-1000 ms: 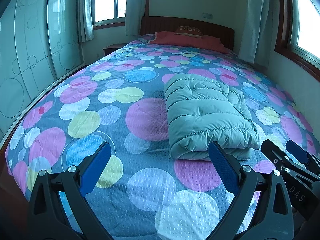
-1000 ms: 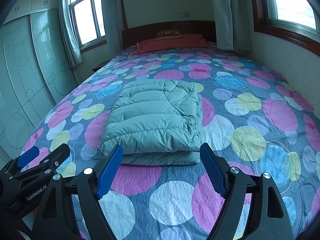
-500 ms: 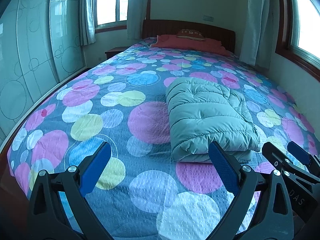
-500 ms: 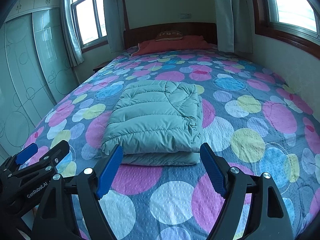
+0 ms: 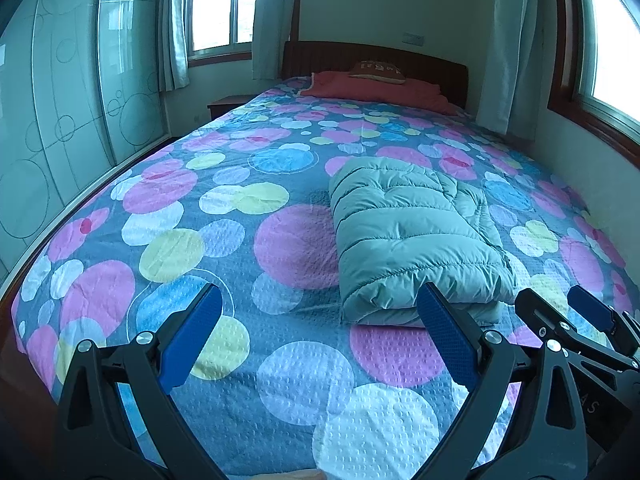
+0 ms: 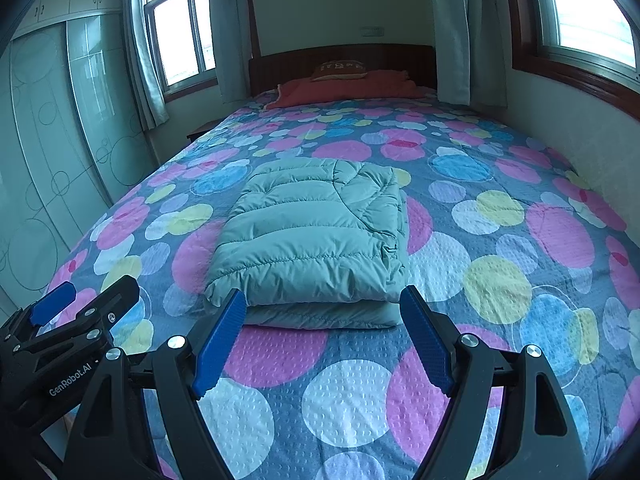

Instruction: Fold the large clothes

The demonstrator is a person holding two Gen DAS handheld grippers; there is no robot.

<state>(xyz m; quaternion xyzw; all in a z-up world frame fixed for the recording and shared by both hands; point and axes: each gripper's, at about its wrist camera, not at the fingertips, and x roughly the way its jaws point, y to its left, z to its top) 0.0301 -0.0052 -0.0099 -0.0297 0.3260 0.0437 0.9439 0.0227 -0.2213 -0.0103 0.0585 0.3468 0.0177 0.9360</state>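
We see the folded jacket (image 6: 308,236) on the bed (image 6: 500,280), just beyond our right claw (image 6: 322,336) and ahead-right of our left claw (image 5: 320,340); both claws gape wide, empty.

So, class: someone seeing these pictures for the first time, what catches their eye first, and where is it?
The bedspread covered in big pink, blue and yellow circles fills both views. On it lies a folded pale green padded jacket, just beyond the open right gripper. The left gripper is open too, with the jacket off to its right.
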